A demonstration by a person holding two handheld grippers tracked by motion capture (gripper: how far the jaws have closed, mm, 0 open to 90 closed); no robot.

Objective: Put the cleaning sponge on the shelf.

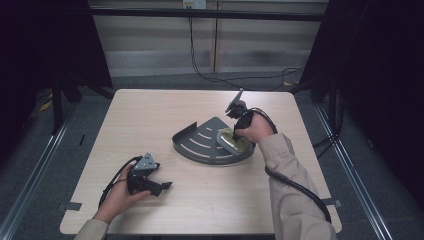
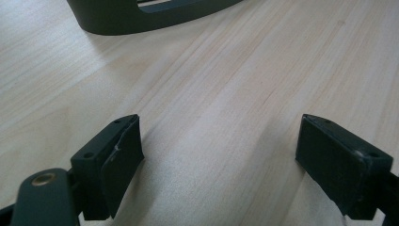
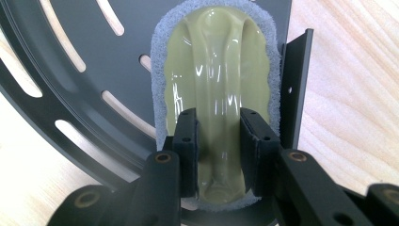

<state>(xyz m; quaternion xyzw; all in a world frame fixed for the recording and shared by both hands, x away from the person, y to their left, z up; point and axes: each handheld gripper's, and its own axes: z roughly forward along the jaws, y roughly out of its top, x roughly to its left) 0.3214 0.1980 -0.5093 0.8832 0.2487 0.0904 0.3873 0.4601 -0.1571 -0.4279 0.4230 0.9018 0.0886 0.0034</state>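
At the lower left of the high view my left gripper (image 1: 162, 186) rests low on the table (image 1: 150, 115), jaws spread wide with nothing between them. In the left gripper view the bare wood runs between my two pads, and the rim of the dark tray (image 2: 141, 21) sits at the upper left of that frame, well apart from the fingertips.

Moving right, the quarter-round slotted tray (image 1: 200, 140) lies near the middle of the high view. On its right part lies the scrubber (image 1: 231, 141), an olive-green plastic grip on a grey abrasive pad, close beside the tray's straight wall.

At centre right, my right gripper (image 1: 239, 134) points down onto it. In the right gripper view my jaws are closed on the raised ridge of the scrubber (image 3: 216, 84), both pads pressed against its sides at the lower middle of the frame, with the grey pad flat on the tray floor (image 3: 94, 61).

I judge this the grasping step: hold made, the scrubber not yet lifted. The next move calls for a straight lift, keeping the squeeze firm on the glossy ridge and clearing the tray wall at the right of that frame.
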